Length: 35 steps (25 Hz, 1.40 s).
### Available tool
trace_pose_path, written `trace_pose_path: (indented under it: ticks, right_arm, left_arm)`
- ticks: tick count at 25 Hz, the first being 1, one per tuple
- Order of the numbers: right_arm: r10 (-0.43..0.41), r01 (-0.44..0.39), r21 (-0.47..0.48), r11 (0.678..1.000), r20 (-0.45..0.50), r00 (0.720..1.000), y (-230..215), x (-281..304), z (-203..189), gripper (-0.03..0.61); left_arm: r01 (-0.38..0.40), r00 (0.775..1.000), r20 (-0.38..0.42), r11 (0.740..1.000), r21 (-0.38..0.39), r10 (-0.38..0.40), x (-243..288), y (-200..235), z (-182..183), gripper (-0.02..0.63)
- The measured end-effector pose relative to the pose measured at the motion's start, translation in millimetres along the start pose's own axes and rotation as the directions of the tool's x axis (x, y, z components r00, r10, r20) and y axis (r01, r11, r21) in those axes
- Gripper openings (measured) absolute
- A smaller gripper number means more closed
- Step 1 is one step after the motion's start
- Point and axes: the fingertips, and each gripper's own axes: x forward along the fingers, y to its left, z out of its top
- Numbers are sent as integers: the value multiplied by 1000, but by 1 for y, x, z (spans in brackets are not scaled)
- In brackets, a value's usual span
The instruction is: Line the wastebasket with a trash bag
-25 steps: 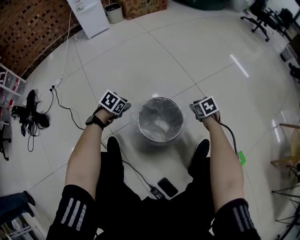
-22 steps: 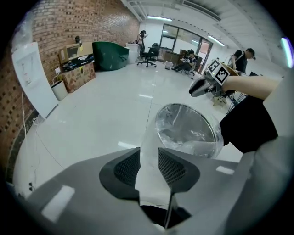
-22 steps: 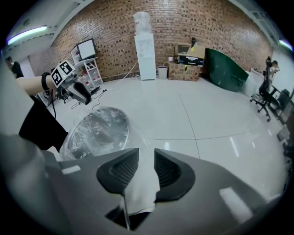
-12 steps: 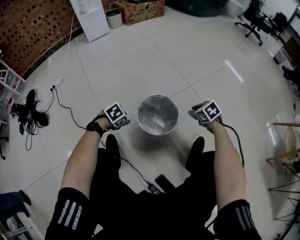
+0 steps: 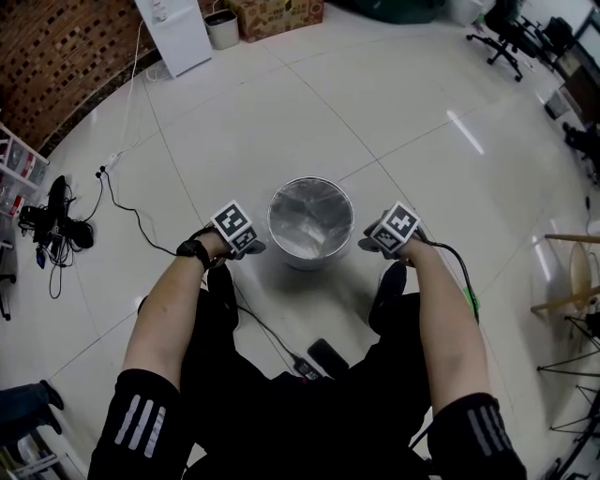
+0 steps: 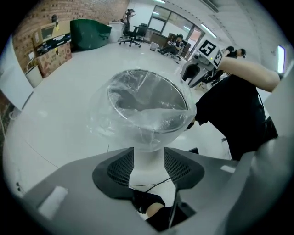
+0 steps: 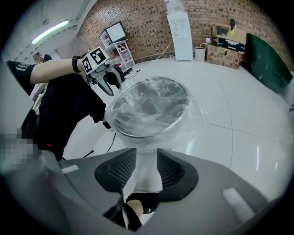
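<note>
A round metal wastebasket (image 5: 310, 223) stands on the white tile floor, lined with a clear trash bag (image 6: 138, 133) whose edge is folded down over the rim. My left gripper (image 5: 246, 246) hangs just left of the basket, a little short of it. Its jaws are opening, and only floor and a shoe show between them (image 6: 148, 158). My right gripper (image 5: 375, 246) mirrors it on the right side. It too is opening with nothing between its pads (image 7: 147, 158). Each gripper view shows the basket (image 7: 149, 108) ahead and the other gripper beyond it.
My shoes (image 5: 222, 286) (image 5: 387, 291) stand just behind the basket. A black cable and a dark flat device (image 5: 326, 356) lie between my feet. At the far wall are a white cabinet (image 5: 178, 33), a small bin (image 5: 222, 28) and a cardboard box (image 5: 277, 14). Tangled cables (image 5: 56, 220) lie at the left.
Both grippers have drawn back from the sides of the basket's rim toward me. The bag stays folded over the rim.
</note>
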Motion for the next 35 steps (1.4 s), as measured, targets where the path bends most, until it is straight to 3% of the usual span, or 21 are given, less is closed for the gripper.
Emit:
trace_pose_path:
  ticks: [7,13,19,26,35]
  right_arm:
    - [46,-44,42,998,-42,998,-4,25,-8,152]
    - [83,-82,91,992,-9,997,-6,44,-3,143]
    - [99,-97,76,992,-24,995,-1,53,-1,8]
    - [90,-82,59,995,-149,985,2,62,-34,8]
    - [46,-33,68,997,-195,980,-12,90,-47,8]
  left_arm:
    - [65,997,-28,997,-35,-66,21,-3,0,188]
    - [73,997,-19,997,-26,-73,28,-3,5,99]
    - [97,995,-37,995,-20,-97,33,-6,1,-2]
    - [108,987,-121,994,10,-106,49,-19,-18,-5]
    - [62,996,-67,995,-80,-67,80,-7,-16,-5]
